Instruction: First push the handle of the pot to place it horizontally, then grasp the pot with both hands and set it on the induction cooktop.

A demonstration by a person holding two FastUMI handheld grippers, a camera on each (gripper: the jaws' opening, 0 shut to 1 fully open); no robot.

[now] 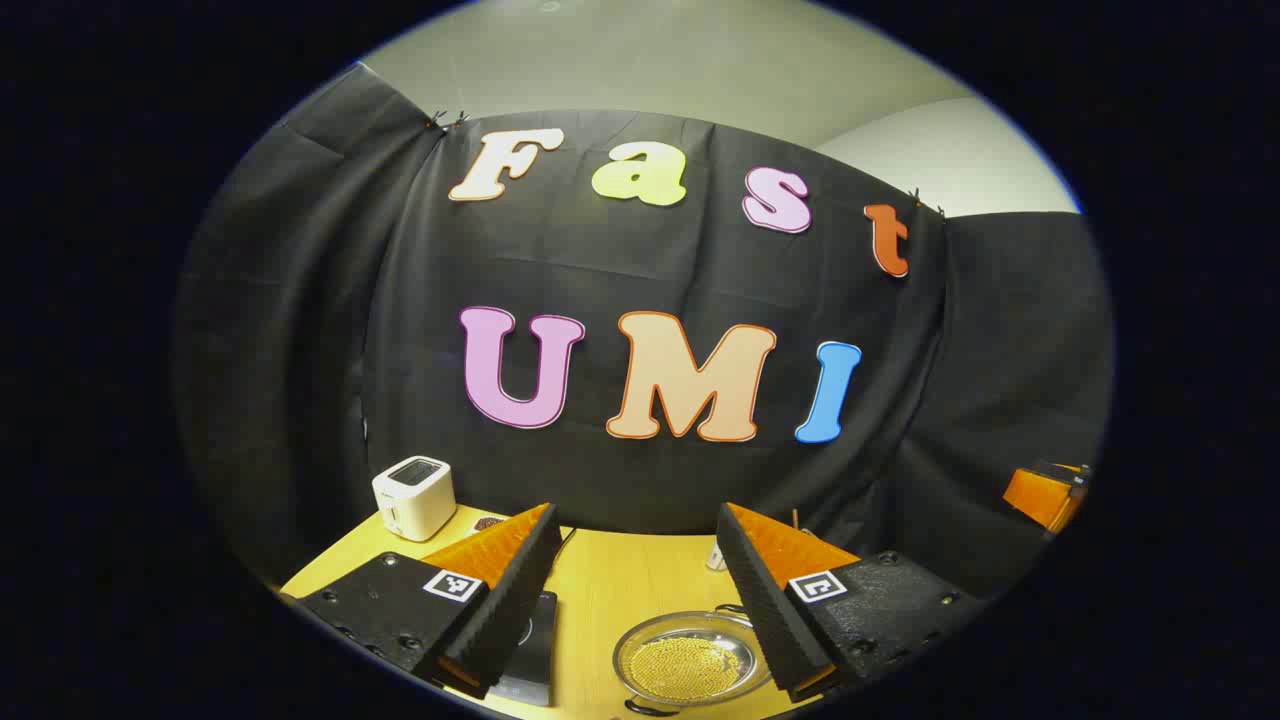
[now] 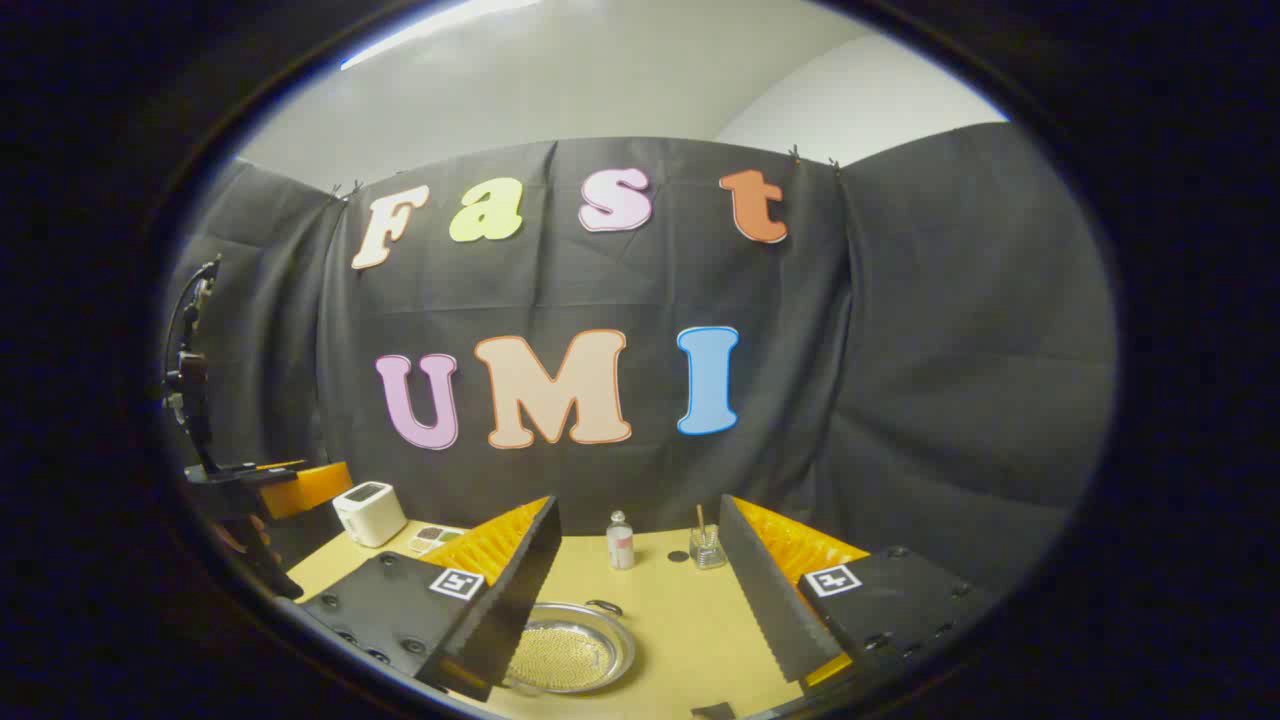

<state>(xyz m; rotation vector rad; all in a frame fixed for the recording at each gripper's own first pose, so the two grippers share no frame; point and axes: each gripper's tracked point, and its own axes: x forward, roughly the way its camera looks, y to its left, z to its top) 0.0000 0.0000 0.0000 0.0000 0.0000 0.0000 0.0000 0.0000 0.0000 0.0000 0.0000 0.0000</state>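
Both tongs, left [image 1: 634,590] and right [image 2: 638,590], hover spread above the pot [image 2: 566,651]; nudge its handle [image 2: 603,606] sideways gently so the pot stays put on the desk [image 2: 680,620].

No legible text, brand or number is showing on any object. Square black-and-white coded markers are sitting on the left gripper [image 1: 640,600] and right gripper [image 2: 640,590] finger mounts, bearing no readable characters.

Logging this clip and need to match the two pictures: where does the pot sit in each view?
Left gripper view: the pot sits at bottom centre on the table, by the inner edge of the claw's right-hand finger.
Right gripper view: the pot sits at bottom, left of centre, partly behind the left-hand finger.
Shared landmark: the white toaster, back left on the table.
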